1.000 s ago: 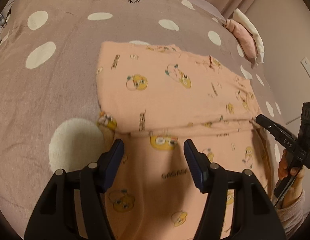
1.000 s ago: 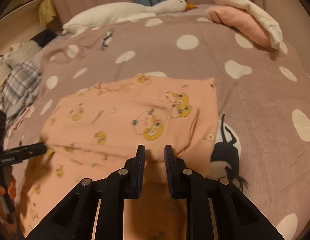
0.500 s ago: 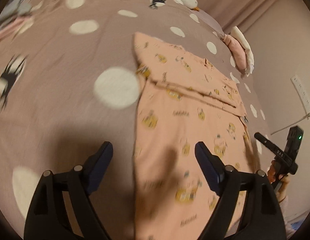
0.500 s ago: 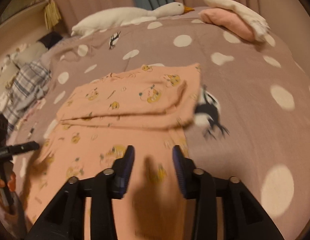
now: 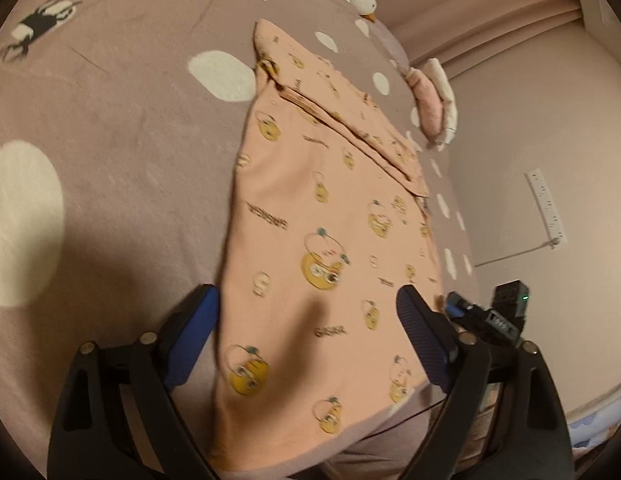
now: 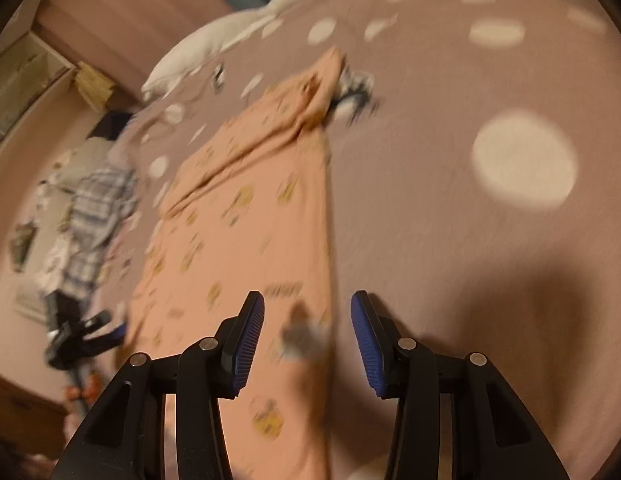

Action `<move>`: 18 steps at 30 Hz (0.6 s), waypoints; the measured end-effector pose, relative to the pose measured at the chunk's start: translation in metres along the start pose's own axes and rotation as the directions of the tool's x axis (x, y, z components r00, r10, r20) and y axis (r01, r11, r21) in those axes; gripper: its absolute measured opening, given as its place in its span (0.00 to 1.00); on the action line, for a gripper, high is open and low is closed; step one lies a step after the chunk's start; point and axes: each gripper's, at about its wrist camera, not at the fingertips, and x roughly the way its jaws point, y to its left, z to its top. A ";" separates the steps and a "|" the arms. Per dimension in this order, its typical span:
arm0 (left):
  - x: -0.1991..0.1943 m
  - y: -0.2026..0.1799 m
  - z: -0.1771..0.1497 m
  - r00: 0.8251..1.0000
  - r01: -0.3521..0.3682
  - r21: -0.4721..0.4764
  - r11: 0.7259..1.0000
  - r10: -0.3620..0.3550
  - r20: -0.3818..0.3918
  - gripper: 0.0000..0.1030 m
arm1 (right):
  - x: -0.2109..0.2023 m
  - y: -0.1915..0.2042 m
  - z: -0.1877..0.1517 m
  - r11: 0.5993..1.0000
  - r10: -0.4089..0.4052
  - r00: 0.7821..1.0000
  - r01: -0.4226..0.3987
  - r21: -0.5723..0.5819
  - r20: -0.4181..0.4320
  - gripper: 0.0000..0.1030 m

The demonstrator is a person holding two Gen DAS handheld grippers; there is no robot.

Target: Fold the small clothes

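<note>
Both wrist views look down close over one garment [image 5: 330, 240] – from opposite edges.

The garment [image 5: 330, 240] is peach with yellow cartoon prints. The bedspread [image 5: 110, 160] beneath it is mauve with cream dots; the pads [image 6: 248, 344] are blue.
</note>
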 end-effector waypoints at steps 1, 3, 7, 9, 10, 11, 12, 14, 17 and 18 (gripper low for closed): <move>0.000 0.001 0.000 1.000 0.003 0.001 1.000 -0.003 -0.005 0.88 | 0.002 0.001 -0.004 1.000 0.018 1.000 -0.018 -0.005 -0.005 0.44; 0.004 0.000 0.004 1.000 0.017 0.003 1.000 -0.017 -0.018 0.88 | 0.003 0.004 -0.007 0.999 0.043 0.999 -0.043 -0.007 -0.008 0.50; 0.016 0.003 0.021 0.996 0.074 -0.029 0.997 -0.075 -0.038 0.88 | 0.015 0.012 0.004 0.998 0.064 0.998 -0.065 -0.014 -0.018 0.50; 0.020 0.003 0.031 0.995 0.089 -0.042 0.995 -0.091 -0.040 0.88 | 0.023 0.013 0.012 0.997 0.079 0.997 -0.079 0.001 -0.020 0.50; 0.020 0.003 0.034 0.996 0.082 -0.042 0.996 -0.083 -0.036 0.88 | 0.026 0.012 0.015 0.996 0.088 0.996 -0.088 0.009 -0.019 0.50; 0.020 0.003 0.036 0.996 0.085 -0.041 0.996 -0.086 -0.037 0.88 | 0.027 0.012 0.016 0.997 0.082 0.997 -0.082 0.015 -0.013 0.50; 0.022 0.003 0.038 0.994 0.103 -0.046 0.994 -0.105 -0.041 0.88 | 0.028 0.012 0.019 0.997 0.076 0.997 -0.076 0.016 -0.009 0.50; 0.022 0.004 0.038 0.990 0.128 -0.066 0.990 -0.131 -0.046 0.88 | 0.032 0.014 0.024 0.997 0.076 0.997 -0.076 0.012 -0.004 0.50; 0.020 0.002 0.030 0.989 0.133 -0.050 0.990 -0.135 -0.059 0.87 | 0.033 0.012 0.023 0.996 0.093 0.995 -0.093 0.016 -0.022 0.50; 0.018 0.002 0.025 0.989 0.132 -0.042 0.990 -0.135 -0.066 0.86 | 0.032 0.011 0.021 0.995 0.099 0.995 -0.099 0.012 -0.026 0.50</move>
